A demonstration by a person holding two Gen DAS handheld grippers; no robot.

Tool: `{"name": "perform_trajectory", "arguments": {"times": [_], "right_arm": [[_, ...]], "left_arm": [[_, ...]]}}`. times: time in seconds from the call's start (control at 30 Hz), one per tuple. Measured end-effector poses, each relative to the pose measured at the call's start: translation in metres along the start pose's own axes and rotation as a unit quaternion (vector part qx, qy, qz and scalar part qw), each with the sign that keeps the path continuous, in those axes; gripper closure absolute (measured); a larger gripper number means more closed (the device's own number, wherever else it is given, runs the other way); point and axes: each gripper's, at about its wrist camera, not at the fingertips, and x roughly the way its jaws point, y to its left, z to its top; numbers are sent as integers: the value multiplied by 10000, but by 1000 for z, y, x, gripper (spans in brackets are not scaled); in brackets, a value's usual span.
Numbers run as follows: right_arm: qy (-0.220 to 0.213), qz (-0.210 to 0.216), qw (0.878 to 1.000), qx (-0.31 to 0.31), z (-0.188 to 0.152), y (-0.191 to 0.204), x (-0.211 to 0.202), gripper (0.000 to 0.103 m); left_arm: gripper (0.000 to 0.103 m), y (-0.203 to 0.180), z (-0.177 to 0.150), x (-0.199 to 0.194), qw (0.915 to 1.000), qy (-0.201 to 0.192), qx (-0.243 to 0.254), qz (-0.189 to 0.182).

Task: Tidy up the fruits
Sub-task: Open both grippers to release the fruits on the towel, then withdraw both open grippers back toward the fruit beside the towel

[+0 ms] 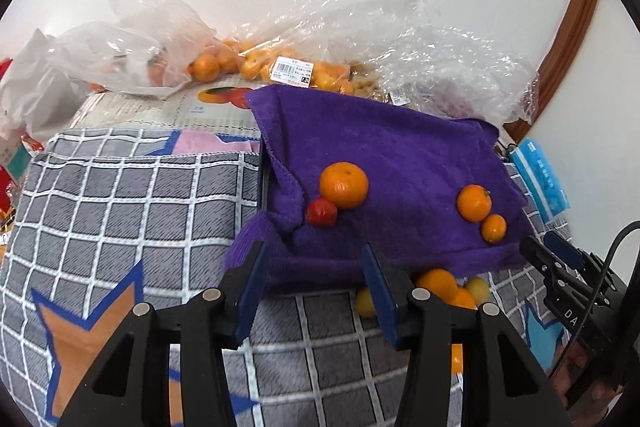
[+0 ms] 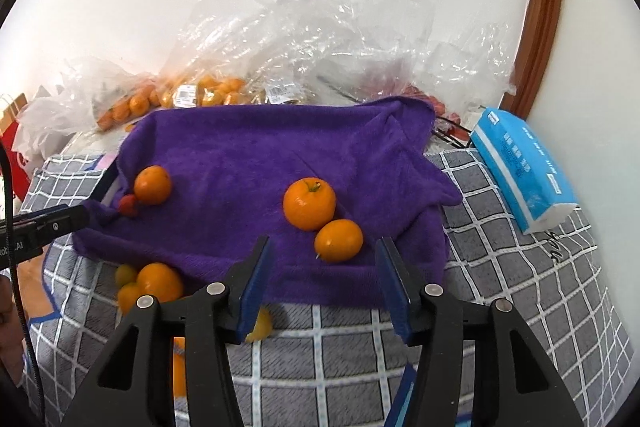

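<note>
A purple towel (image 1: 384,163) (image 2: 256,163) covers a raised tray on the checked cloth. On it lie an orange (image 1: 343,184) (image 2: 152,184) beside a small red fruit (image 1: 321,212) (image 2: 128,206), and a stemmed orange (image 1: 474,203) (image 2: 309,203) touching a small kumquat-like fruit (image 1: 493,228) (image 2: 338,240). Several orange and yellow fruits (image 1: 442,287) (image 2: 150,285) sit on the cloth at the towel's front edge. My left gripper (image 1: 314,279) is open and empty before the towel. My right gripper (image 2: 322,273) is open and empty, just short of the small fruit.
Clear plastic bags of oranges (image 1: 248,61) (image 2: 208,93) pile up against the white wall behind the towel. A blue tissue pack (image 2: 522,167) (image 1: 540,179) lies to the right. A checked cloth (image 1: 132,211) covers the surface. A wooden frame (image 2: 540,11) stands at the right.
</note>
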Motion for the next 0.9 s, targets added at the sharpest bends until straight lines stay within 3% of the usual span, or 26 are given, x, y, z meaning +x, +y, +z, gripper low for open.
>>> {"name": "perform_trajectory", "arguments": {"times": [0.27,0.9], "right_arm": [[-89,-29,9999,38,-16,8,-27,51],[165,417,9989,106,-48,14,-43,51]], "left_arm": [[57,7,-23,-28,9999,-89,-141,6],[58,21,-59,-38,9993,168,-340,-32]]}}
